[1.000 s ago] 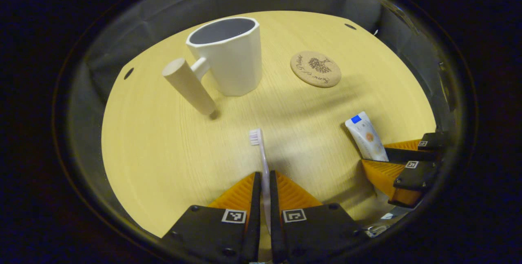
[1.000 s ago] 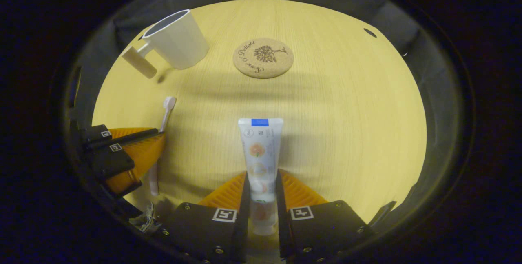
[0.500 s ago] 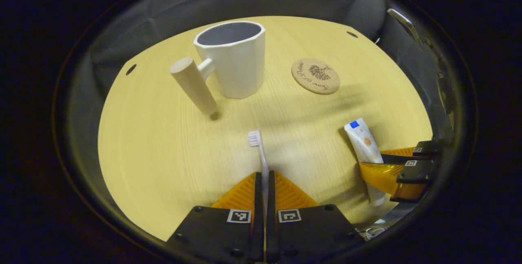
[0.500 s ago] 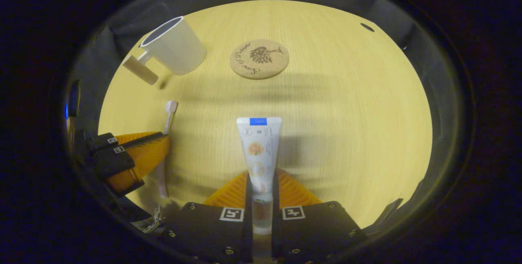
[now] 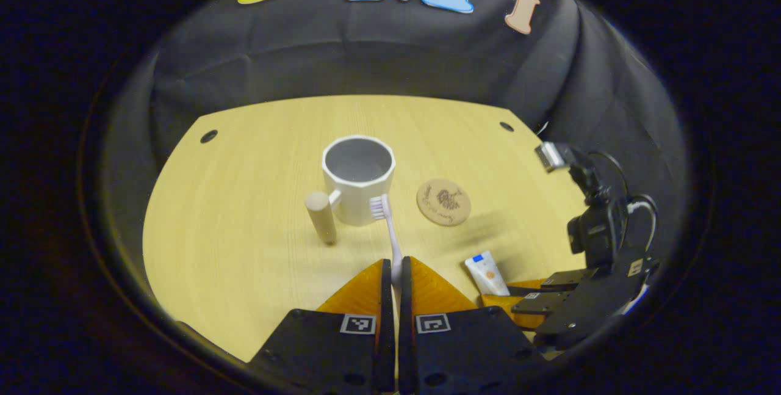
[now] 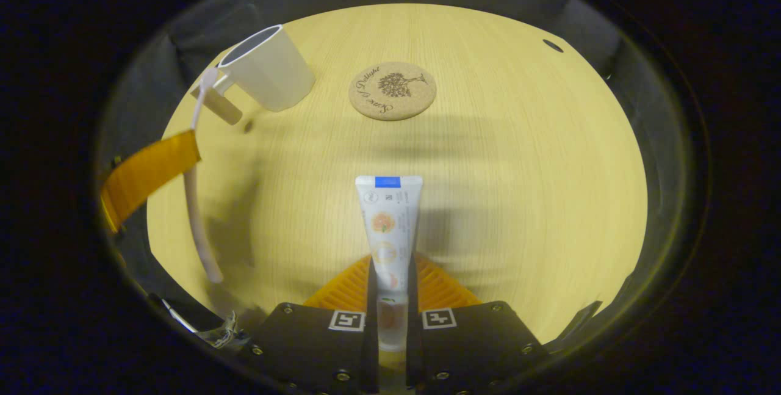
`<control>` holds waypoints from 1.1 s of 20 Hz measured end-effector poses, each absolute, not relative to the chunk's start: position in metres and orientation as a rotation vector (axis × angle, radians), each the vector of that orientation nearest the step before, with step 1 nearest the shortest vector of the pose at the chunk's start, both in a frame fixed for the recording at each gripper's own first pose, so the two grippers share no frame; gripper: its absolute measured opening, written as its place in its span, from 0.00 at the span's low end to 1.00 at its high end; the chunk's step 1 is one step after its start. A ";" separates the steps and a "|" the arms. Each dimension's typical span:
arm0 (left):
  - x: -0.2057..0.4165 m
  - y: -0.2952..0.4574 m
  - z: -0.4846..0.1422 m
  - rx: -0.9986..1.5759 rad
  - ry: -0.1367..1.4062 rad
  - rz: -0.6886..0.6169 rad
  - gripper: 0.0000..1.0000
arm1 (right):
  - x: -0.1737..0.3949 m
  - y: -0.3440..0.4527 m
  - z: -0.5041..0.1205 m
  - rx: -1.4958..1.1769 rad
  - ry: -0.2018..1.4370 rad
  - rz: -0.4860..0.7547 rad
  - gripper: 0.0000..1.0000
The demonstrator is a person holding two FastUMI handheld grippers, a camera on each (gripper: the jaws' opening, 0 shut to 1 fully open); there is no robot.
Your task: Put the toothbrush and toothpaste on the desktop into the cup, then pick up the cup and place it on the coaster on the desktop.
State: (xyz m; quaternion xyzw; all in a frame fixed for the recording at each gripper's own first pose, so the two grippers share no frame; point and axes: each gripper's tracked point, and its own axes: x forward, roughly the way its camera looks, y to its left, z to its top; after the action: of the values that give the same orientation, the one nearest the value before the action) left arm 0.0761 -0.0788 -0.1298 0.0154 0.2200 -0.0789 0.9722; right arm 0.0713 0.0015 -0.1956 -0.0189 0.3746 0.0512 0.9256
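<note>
Toothbrush (image 5: 390,237), clamped low on its handle in my left hand-held gripper (image 5: 391,273), points at twelve o'clock toward the cup (image 5: 358,179); the toothpaste (image 6: 388,224), pinched in my right hand-held gripper (image 6: 388,285), could slip if either pivots.
</note>
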 end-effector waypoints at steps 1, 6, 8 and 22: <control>0.078 -0.079 -0.113 0.030 0.405 -0.162 0.10 | 0.071 0.001 -0.196 -0.043 0.766 0.108 0.19; 0.104 -0.078 -0.046 0.062 0.276 -0.180 0.10 | 0.073 0.001 -0.194 -0.045 0.749 0.127 0.19; 0.120 -0.078 -0.029 0.063 0.234 -0.188 0.10 | 0.074 0.000 -0.191 -0.029 0.741 0.135 0.19; 0.224 -0.068 -0.003 0.063 0.140 -0.207 0.10 | 0.063 -0.011 -0.092 0.187 0.534 0.154 0.19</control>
State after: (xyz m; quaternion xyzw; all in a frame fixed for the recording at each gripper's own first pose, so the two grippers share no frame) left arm 0.2245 -0.0685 -0.0026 0.0317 0.0699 -0.1031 0.9917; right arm 0.0632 -0.0110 -0.0916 0.0922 0.2630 0.0758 0.9574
